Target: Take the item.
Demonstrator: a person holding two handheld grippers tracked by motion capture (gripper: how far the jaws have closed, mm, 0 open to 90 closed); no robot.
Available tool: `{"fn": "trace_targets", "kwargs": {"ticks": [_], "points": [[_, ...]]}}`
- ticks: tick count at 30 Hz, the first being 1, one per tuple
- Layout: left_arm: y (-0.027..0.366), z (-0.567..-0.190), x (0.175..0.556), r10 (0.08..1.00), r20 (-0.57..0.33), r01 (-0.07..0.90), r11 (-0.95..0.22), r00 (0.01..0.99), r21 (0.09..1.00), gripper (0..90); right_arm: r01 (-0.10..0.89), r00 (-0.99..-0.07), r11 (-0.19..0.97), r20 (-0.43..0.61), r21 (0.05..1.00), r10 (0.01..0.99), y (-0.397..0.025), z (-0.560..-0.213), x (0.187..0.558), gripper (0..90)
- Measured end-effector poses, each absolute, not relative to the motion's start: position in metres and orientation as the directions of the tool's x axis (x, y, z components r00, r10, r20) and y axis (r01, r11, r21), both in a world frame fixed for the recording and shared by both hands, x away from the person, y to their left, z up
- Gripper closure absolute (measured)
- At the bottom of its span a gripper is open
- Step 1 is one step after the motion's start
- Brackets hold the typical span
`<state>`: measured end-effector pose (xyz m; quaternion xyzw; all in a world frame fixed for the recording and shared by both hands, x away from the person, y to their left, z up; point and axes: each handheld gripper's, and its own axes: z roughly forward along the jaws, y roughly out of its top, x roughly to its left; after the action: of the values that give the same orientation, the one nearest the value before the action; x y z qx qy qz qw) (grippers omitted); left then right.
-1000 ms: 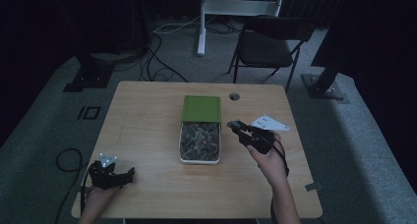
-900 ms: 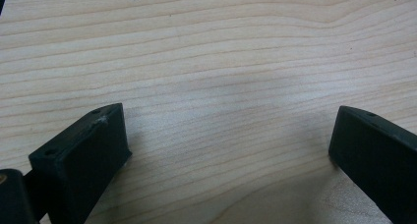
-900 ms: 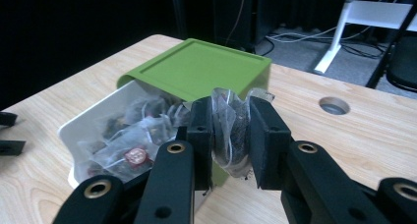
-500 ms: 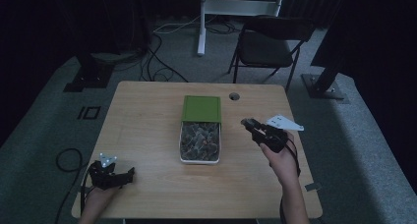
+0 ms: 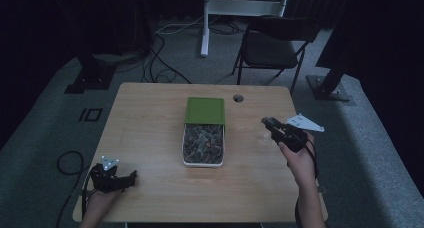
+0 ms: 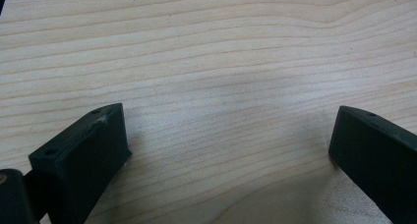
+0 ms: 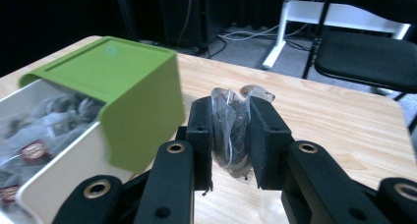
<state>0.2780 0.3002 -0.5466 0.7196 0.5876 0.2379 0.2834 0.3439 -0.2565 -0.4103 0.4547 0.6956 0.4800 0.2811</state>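
A white box [image 5: 203, 160] with a green sliding lid [image 5: 205, 110] pushed back sits mid-table, full of clear tea-bag packets [image 5: 202, 140]. My right gripper [image 5: 269, 123] hovers right of the box, shut on one clear packet of dark tea [image 7: 230, 130], which stands upright between its jaws. The lid [image 7: 123, 96] and the open box [image 7: 46, 135] lie to the left in the right gripper view. My left gripper [image 5: 131, 176] rests at the table's front left corner, open, with bare wood [image 6: 221, 86] between its fingers [image 6: 83, 155].
The wooden table [image 5: 150, 113] has a round cable hole [image 5: 238, 97] near its back edge. A dark folding chair [image 5: 272, 45] and a white stand [image 5: 205, 23] are behind the table, and cables lie on the floor.
My right gripper has moved right, away from the box, carrying the packet. The left gripper has stayed where it was.
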Motion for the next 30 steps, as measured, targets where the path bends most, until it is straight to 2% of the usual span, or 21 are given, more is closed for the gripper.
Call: {"fn": "trace_targets", "kwargs": {"ticks": [21, 30], "points": [[0.300, -0.547, 0.278, 0.980, 0.010, 0.711, -0.149, 0.197, 0.687, 1.9, 0.406, -0.325, 0.074, 0.068, 0.911, 0.943, -0.286, -0.420, 0.377, 73.0], [0.300, -0.547, 0.278, 0.980, 0.009, 0.711, -0.149, 0.196, 0.687, 1.9, 0.417, -0.314, 0.081, 0.060, 0.905, 0.947, -0.289, -0.419, 0.385, 72.9]]}}
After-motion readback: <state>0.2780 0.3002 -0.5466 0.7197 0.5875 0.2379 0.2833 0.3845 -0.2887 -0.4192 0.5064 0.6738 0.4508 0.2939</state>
